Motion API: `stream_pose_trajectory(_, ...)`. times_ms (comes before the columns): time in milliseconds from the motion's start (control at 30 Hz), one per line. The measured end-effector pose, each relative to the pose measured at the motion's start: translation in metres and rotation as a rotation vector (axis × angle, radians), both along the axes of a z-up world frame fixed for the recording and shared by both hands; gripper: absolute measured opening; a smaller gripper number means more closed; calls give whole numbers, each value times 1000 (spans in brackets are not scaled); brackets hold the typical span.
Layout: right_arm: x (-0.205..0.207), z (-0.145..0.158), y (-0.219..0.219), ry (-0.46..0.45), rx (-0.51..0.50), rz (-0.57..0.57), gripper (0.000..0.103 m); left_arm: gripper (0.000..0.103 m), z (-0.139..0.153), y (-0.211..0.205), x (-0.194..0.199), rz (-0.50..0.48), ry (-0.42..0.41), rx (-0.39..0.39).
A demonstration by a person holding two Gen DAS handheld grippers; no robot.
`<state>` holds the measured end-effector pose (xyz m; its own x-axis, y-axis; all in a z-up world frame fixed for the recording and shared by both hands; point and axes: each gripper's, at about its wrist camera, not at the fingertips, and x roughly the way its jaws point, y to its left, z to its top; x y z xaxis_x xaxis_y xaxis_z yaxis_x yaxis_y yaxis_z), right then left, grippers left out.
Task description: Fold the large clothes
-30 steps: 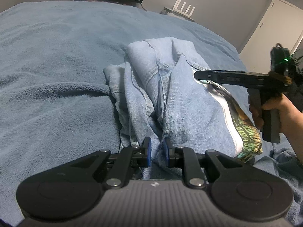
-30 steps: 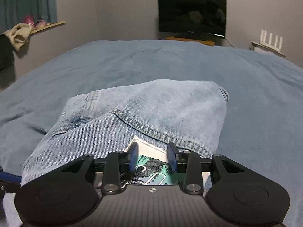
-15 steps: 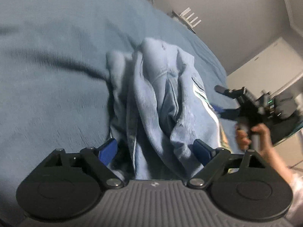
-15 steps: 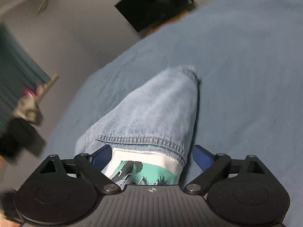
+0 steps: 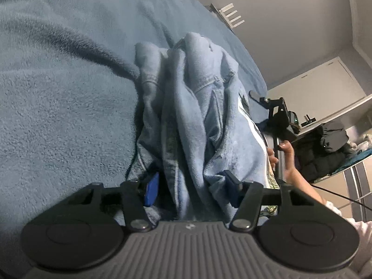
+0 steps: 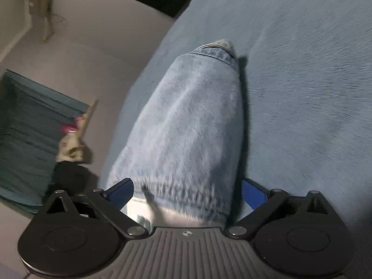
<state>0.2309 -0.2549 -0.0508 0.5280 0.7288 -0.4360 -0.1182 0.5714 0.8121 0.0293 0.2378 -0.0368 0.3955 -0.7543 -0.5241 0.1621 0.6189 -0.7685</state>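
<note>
Denim jeans bunched between our closing left gripper; our right gripper opening wide, straddling them on the blue blanket.

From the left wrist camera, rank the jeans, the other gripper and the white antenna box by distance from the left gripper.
1. Jeans, between the closing left gripper's fingers.
2. Right gripper, right of the jeans.
3. White antenna box, past the bed's far edge.

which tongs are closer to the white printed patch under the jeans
Right. The right tongs straddle the jeans just above the white printed patch; the left tongs sit beside it, at the bunched folds.
</note>
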Motion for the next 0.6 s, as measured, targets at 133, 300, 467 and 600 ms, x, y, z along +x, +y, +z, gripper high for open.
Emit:
stream_pose_trajectory(133,34,-20,1,-21,115,34,103,57,-7,6,2,-5,23,-34)
stream_pose_trajectory(300,70,-35,6,-77,156,97,103,57,-12,7,2,-13,40,-64)
stream_pose_trajectory(467,70,-27,18,-184,89,20,53,48,-14,2,11,-29,8,-90)
stream_pose_trajectory(600,42,3,25,-339,46,-65,27,44,-2,-17,13,-89,-127,-101)
